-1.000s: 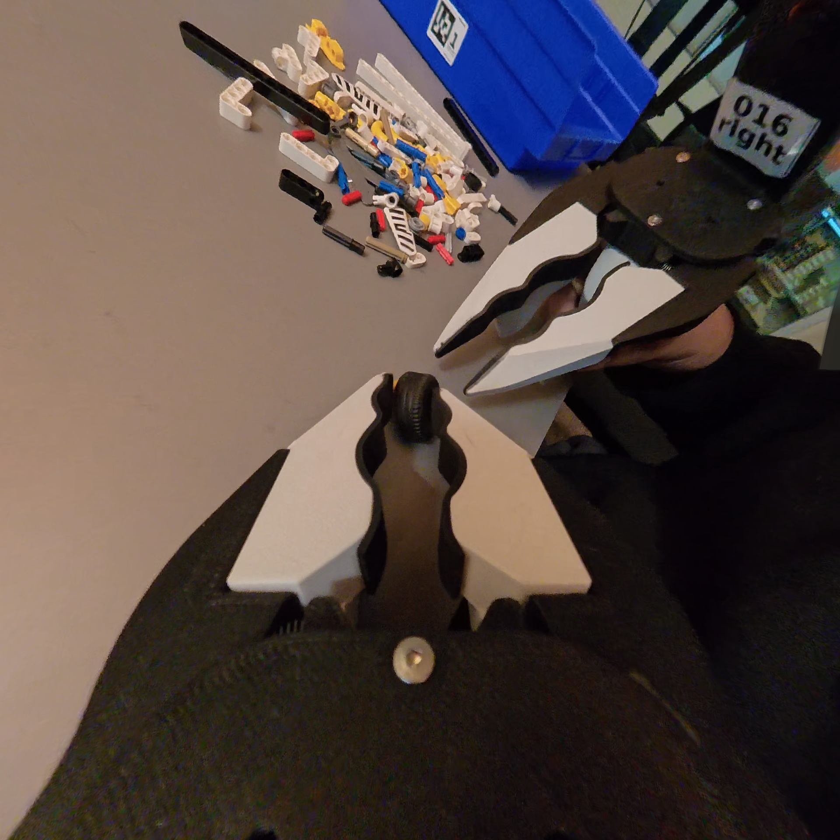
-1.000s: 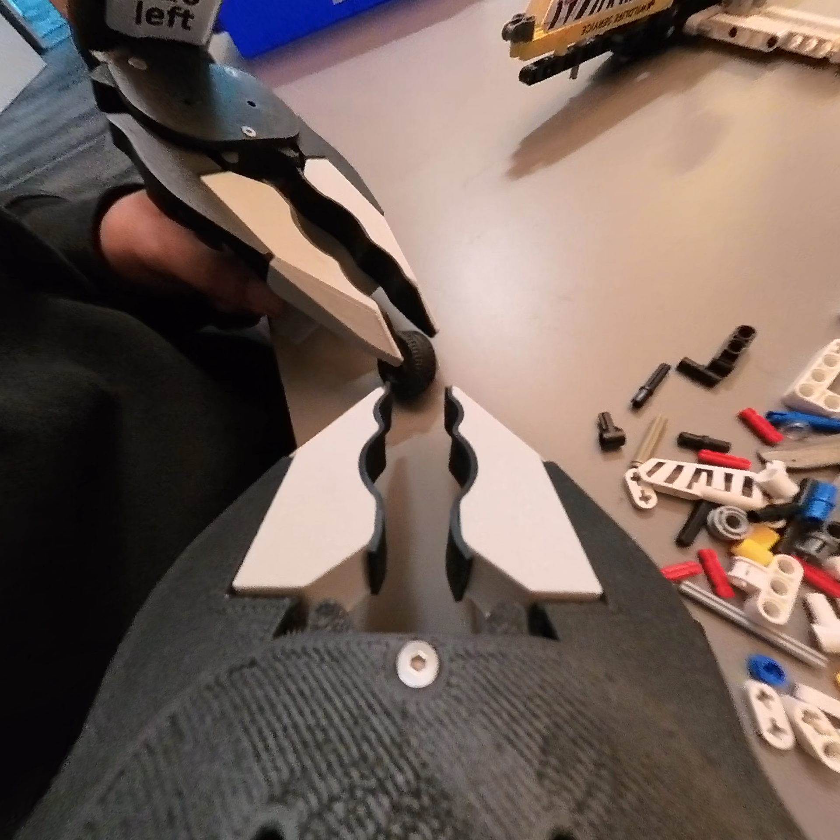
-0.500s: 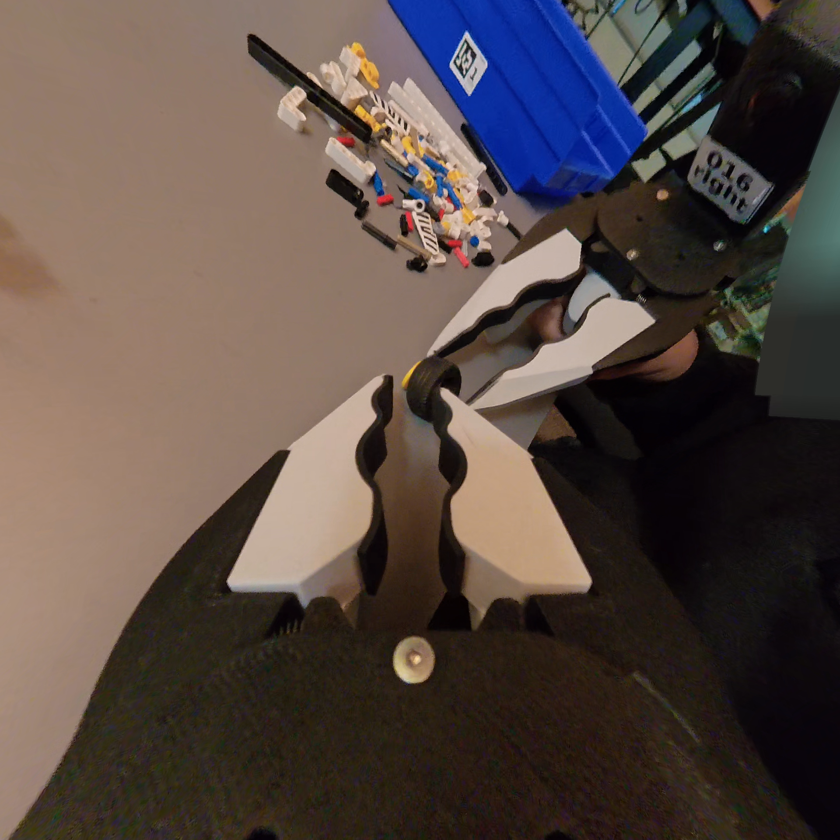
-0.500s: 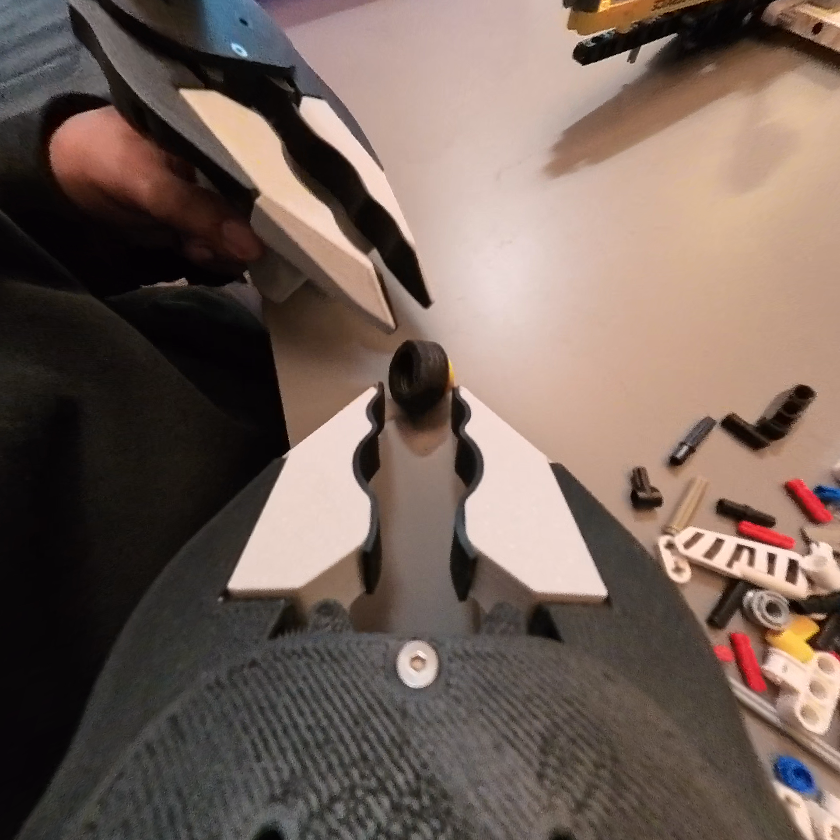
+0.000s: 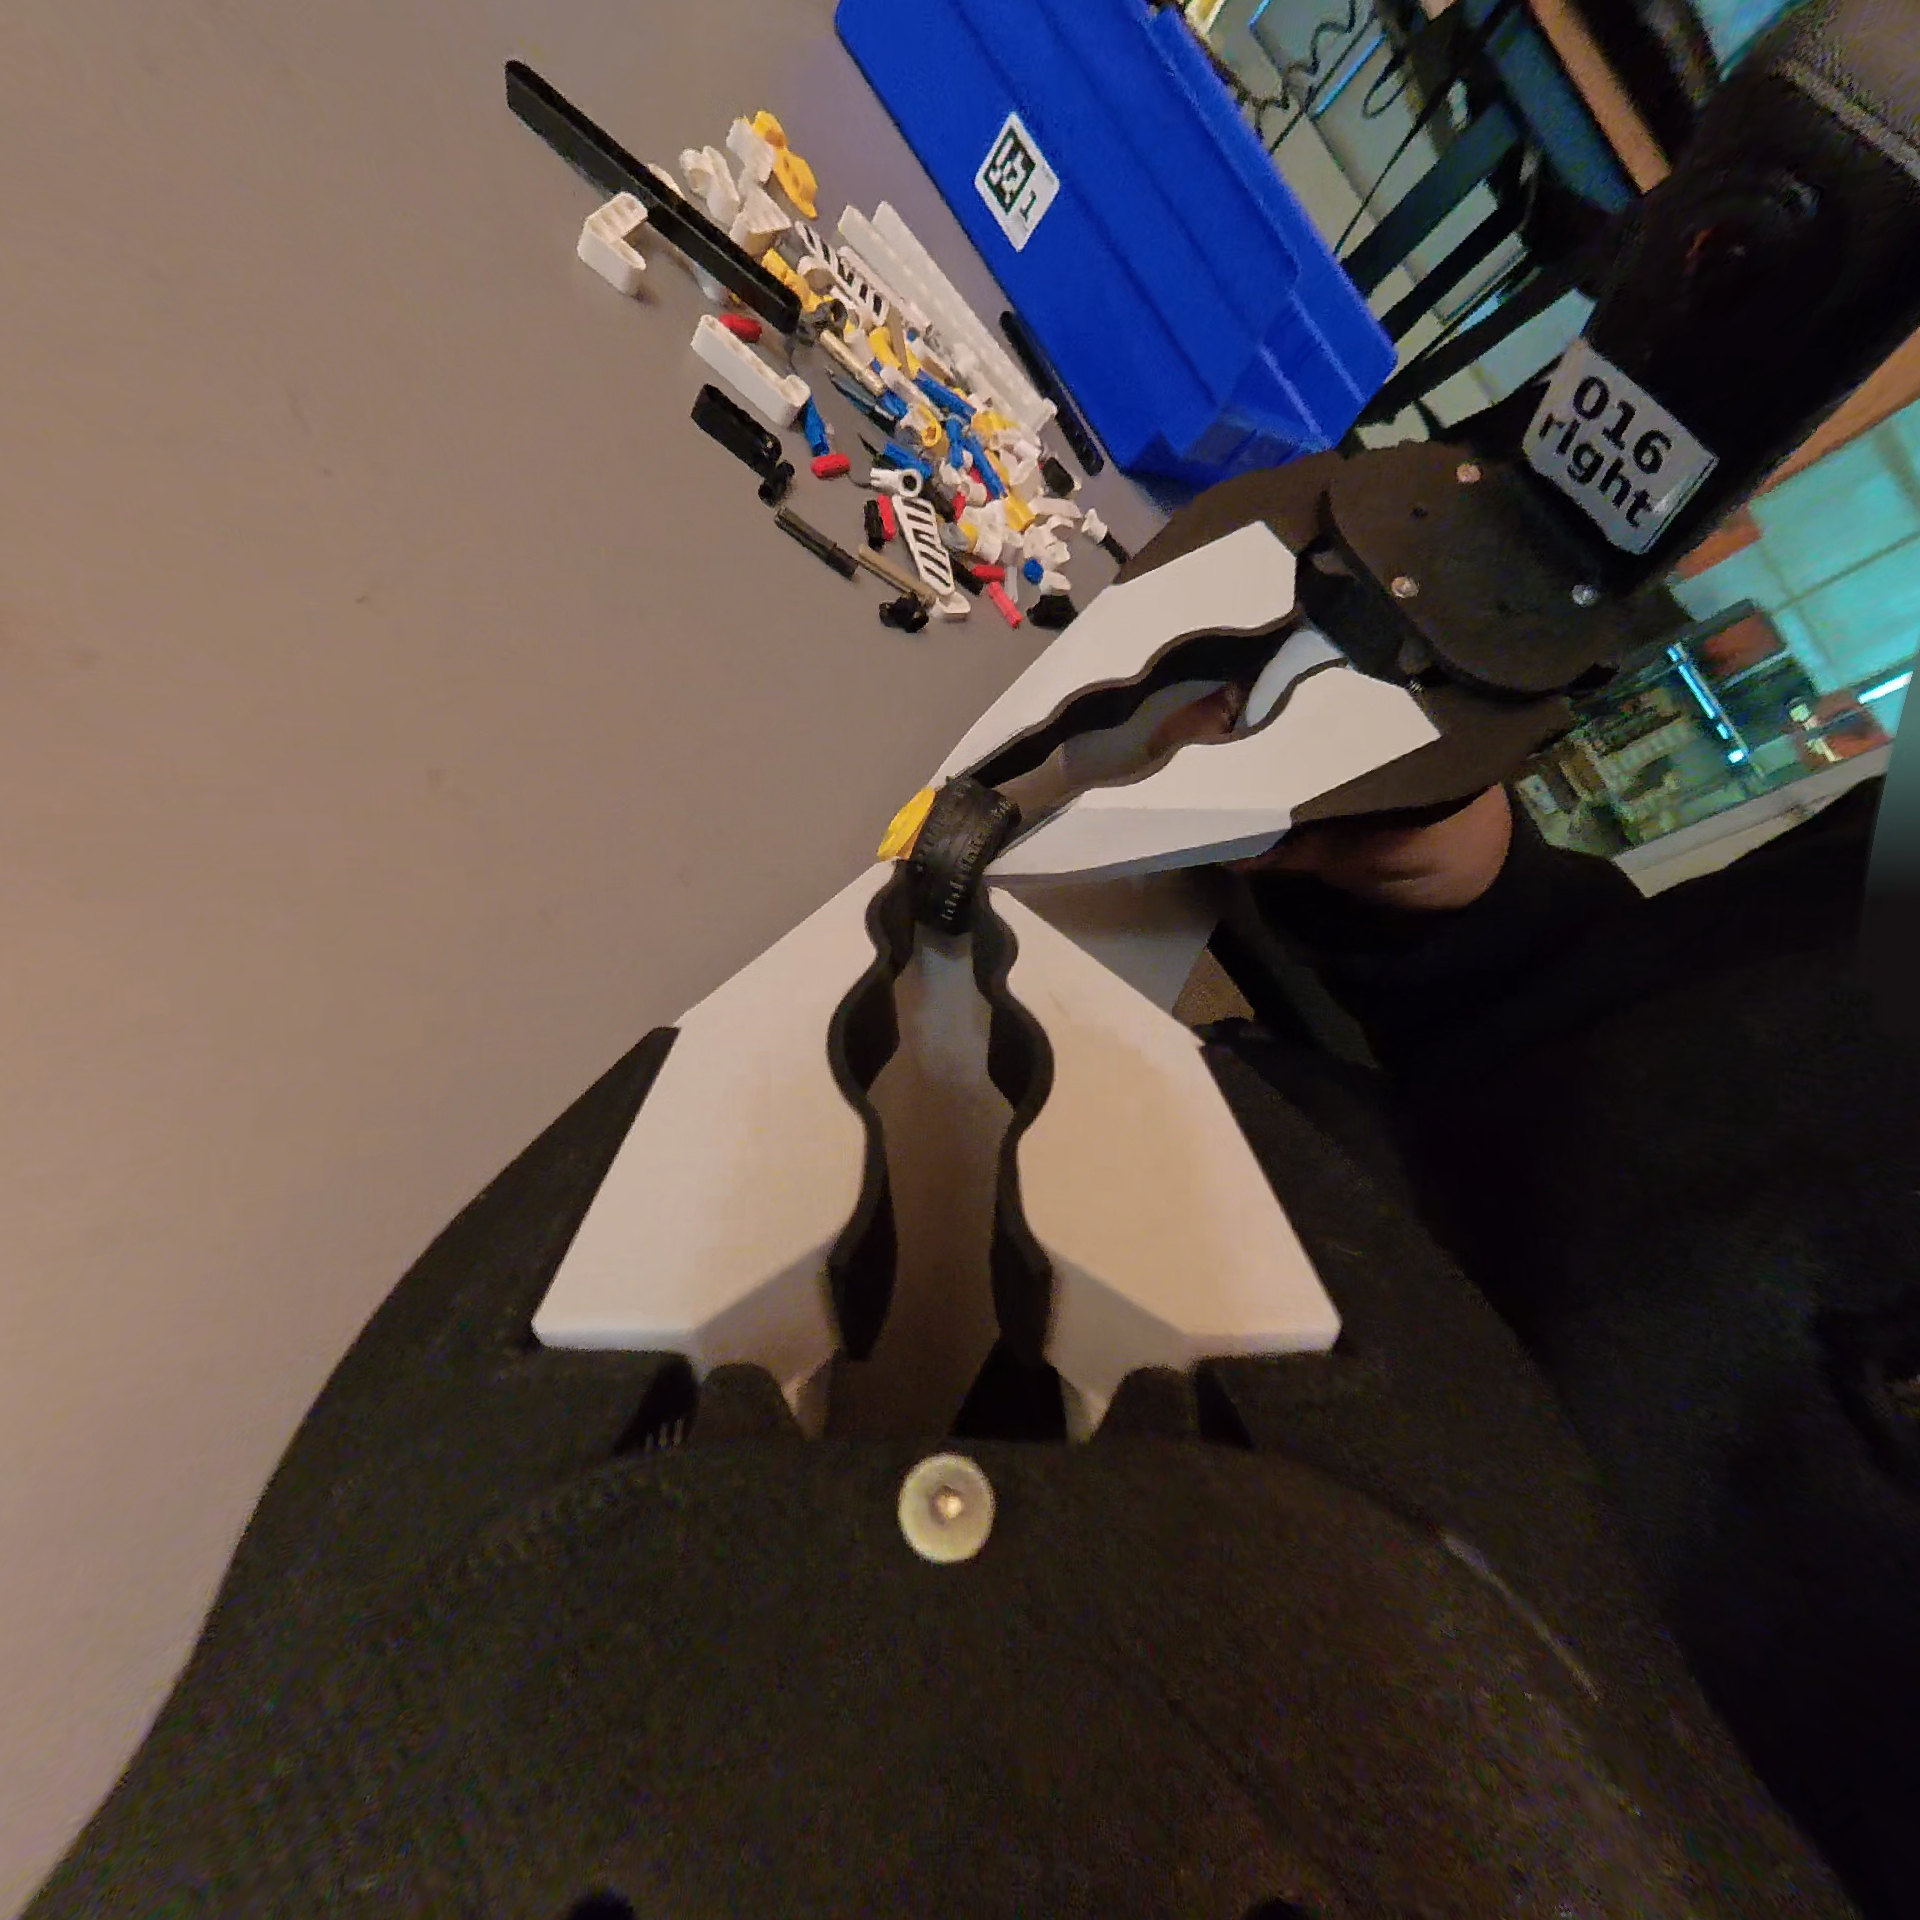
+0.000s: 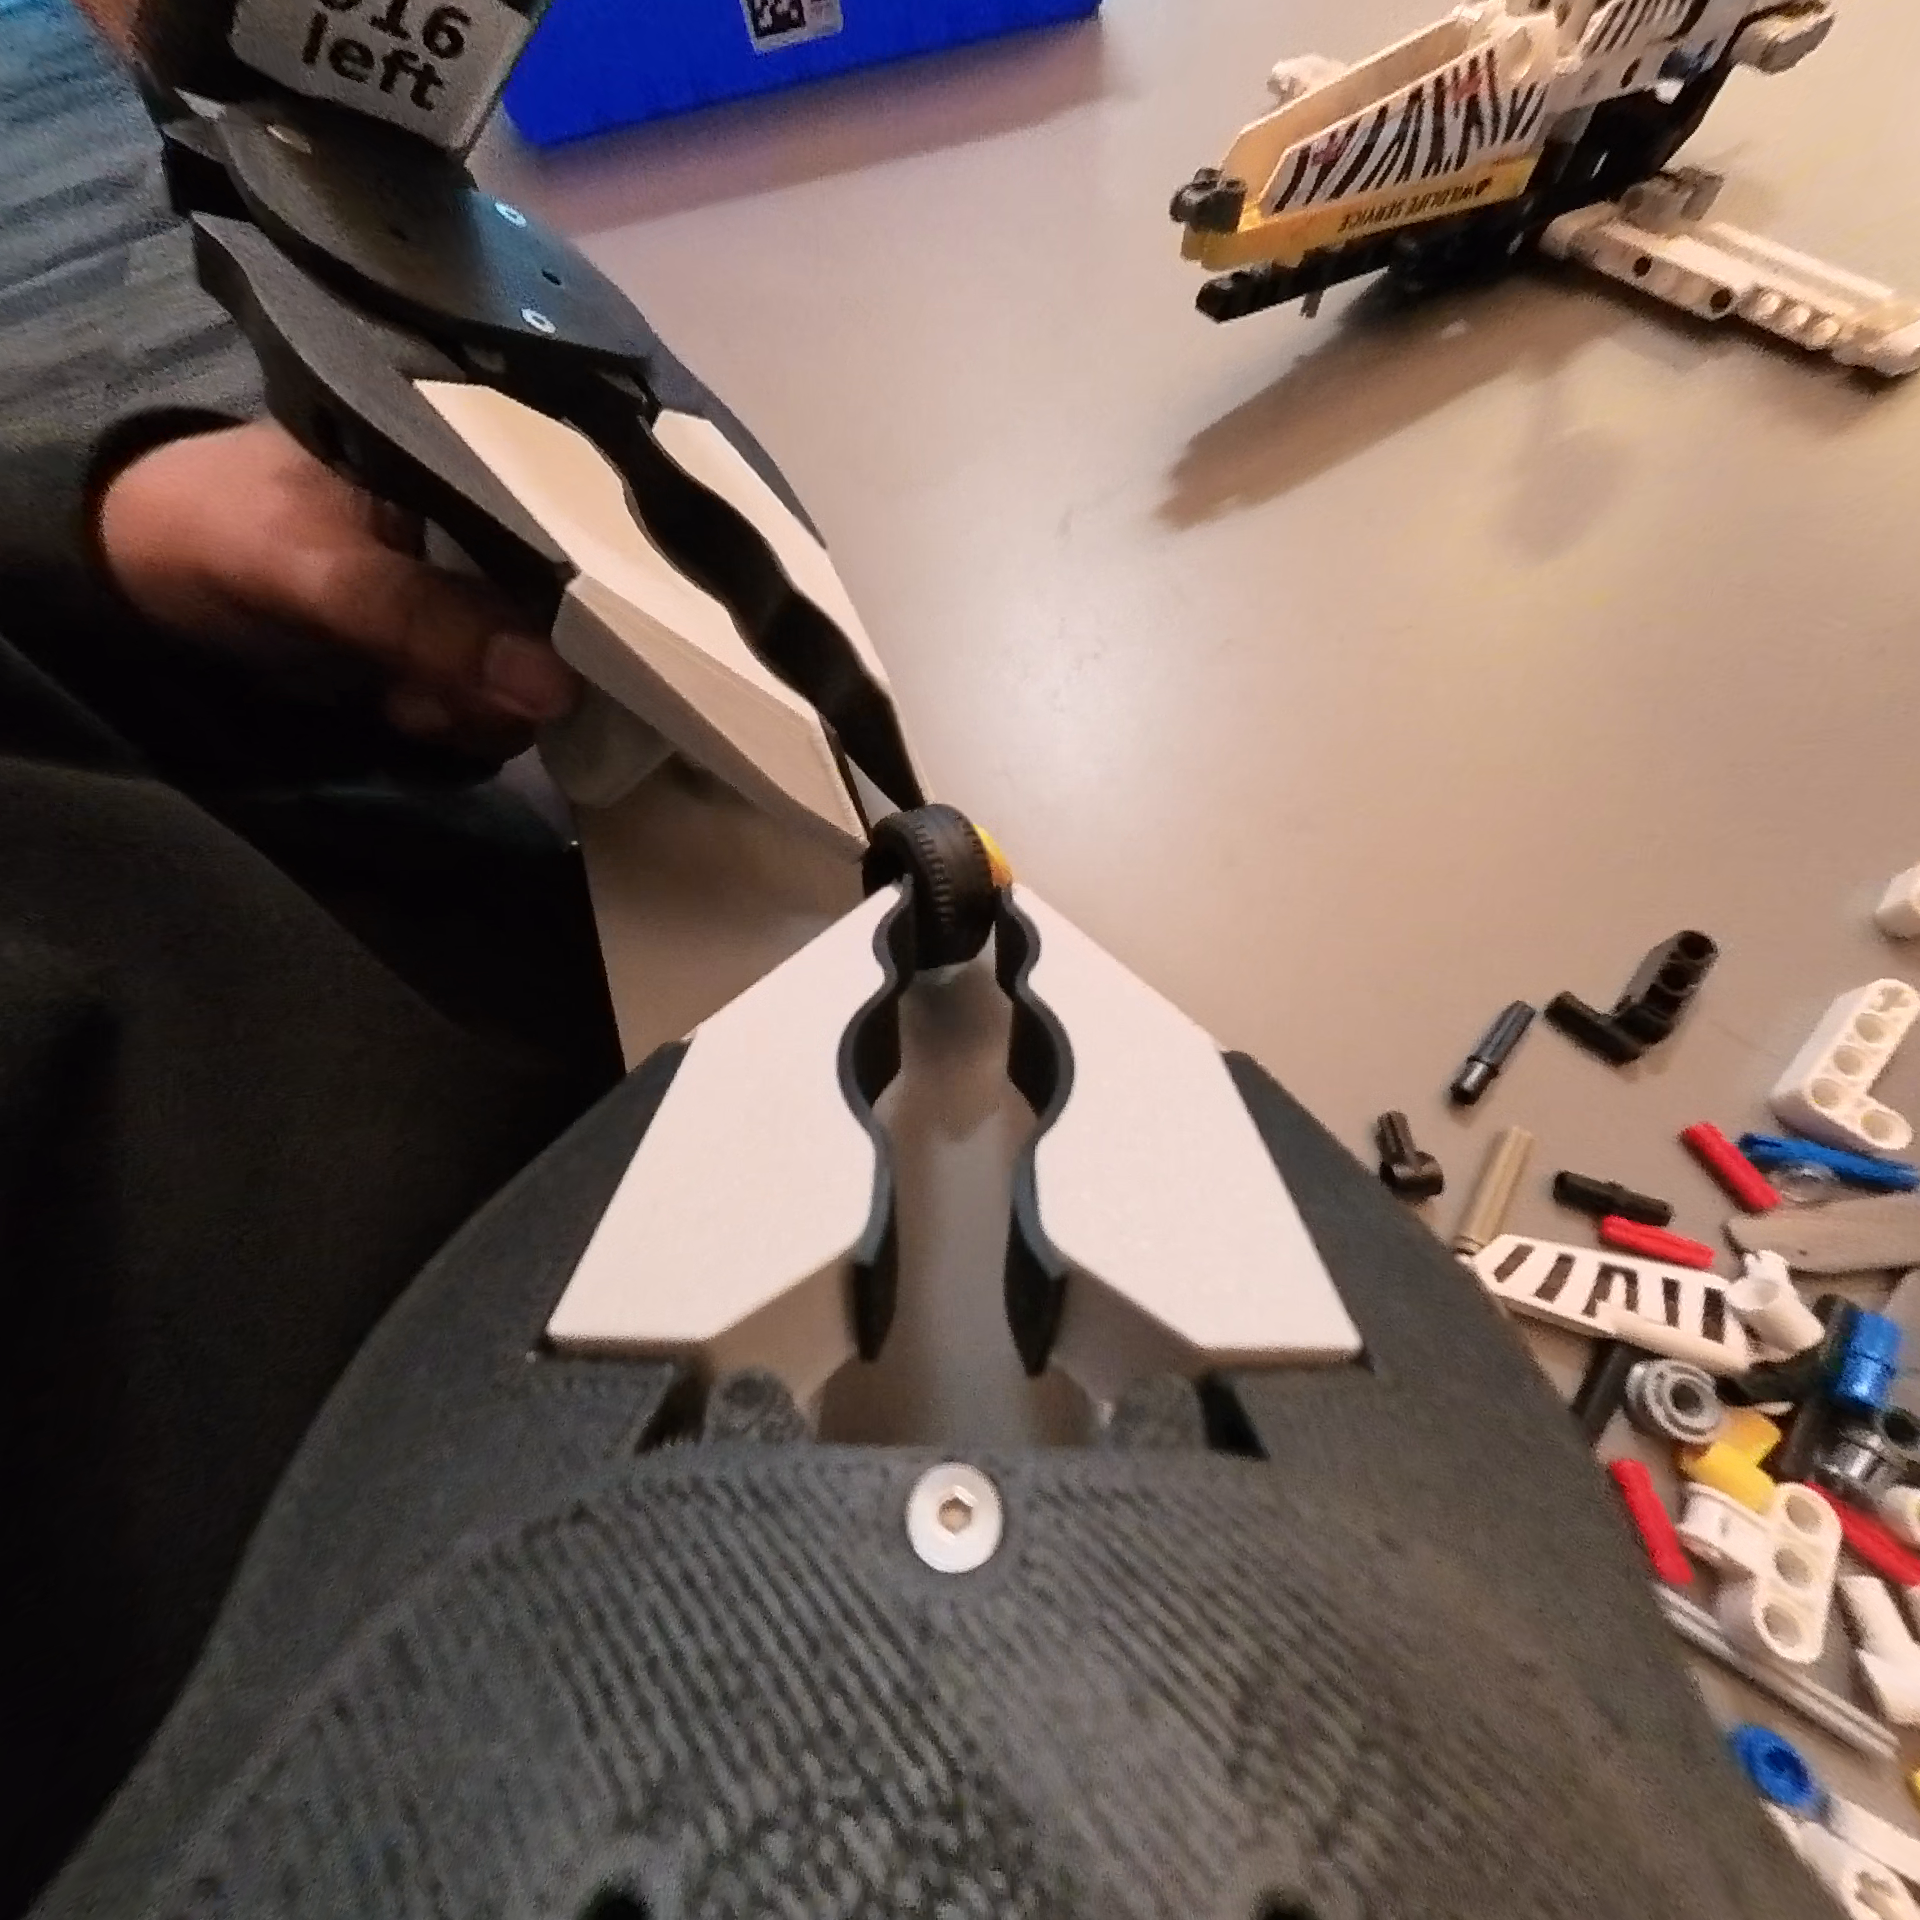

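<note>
A small wheel (image 5: 961, 847), a black tyre on a yellow hub (image 5: 902, 826), hangs above the grey table (image 5: 312, 623) between both grippers' tips. In the left wrist view my left gripper (image 5: 943, 914) pinches the tyre's lower edge, nearly shut. My right gripper (image 5: 987, 821) comes in from the right and grips the same wheel. In the right wrist view my right gripper (image 6: 948, 925) is shut on the wheel (image 6: 935, 873) across its width, with the hub (image 6: 992, 852) on the right. The left gripper (image 6: 878, 821) meets the tyre's left edge there.
A pile of loose white, black, red, blue and yellow building pieces (image 5: 914, 416) lies on the table, also at the right (image 6: 1714, 1299). A blue bin (image 5: 1122, 239) stands behind it. A part-built striped toy vehicle (image 6: 1455, 156) sits far right. A hand (image 6: 312, 592) holds the left gripper. The grippers are tip to tip, or close to it.
A second ago my left gripper held the wheel alone. Half a second ago the wheel sat in the right gripper's tips with the left apart. Now the right has closed and the left pinches the tyre.
</note>
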{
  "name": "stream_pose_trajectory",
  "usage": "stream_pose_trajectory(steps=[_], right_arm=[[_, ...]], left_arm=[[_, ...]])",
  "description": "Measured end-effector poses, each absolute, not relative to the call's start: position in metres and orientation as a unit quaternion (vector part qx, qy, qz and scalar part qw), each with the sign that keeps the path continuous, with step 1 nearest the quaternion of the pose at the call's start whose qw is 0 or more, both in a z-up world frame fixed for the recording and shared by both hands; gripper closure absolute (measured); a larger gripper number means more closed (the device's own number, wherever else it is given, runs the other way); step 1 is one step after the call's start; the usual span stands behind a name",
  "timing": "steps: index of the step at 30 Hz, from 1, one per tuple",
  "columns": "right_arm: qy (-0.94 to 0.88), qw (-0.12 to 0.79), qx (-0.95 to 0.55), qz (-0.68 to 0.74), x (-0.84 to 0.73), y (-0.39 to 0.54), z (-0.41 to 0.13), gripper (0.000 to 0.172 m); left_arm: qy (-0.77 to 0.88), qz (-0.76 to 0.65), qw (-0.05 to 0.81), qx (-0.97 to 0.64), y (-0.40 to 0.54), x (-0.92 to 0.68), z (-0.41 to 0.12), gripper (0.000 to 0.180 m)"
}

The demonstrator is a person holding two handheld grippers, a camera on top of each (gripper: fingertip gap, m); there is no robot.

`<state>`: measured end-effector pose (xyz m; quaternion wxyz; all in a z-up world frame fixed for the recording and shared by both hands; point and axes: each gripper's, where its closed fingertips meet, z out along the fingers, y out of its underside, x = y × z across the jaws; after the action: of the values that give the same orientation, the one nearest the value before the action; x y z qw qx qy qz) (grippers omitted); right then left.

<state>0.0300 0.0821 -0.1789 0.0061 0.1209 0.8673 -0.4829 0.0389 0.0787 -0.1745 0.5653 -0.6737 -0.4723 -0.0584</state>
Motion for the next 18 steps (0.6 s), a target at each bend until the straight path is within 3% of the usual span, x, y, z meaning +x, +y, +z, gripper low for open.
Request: stream_pose_trajectory(steps=[7,13,18], right_arm=[[0.850,-0.016,0.123,-0.513,0.029,0.081,-0.167,0.159],[0.815,0.048,0.122,-0.565,0.038,0.078,-0.149,0.153],[0.748,0.125,0.112,-0.642,0.045,0.086,-0.117,0.138]], left_arm=[[-0.459,-0.033,0.570,-0.681,0.083,0.037,-0.171,0.167],[-0.455,-0.020,0.597,-0.661,0.081,0.034,-0.161,0.171],[-0.444,-0.120,0.671,-0.582,0.082,0.038,-0.135,0.172]])
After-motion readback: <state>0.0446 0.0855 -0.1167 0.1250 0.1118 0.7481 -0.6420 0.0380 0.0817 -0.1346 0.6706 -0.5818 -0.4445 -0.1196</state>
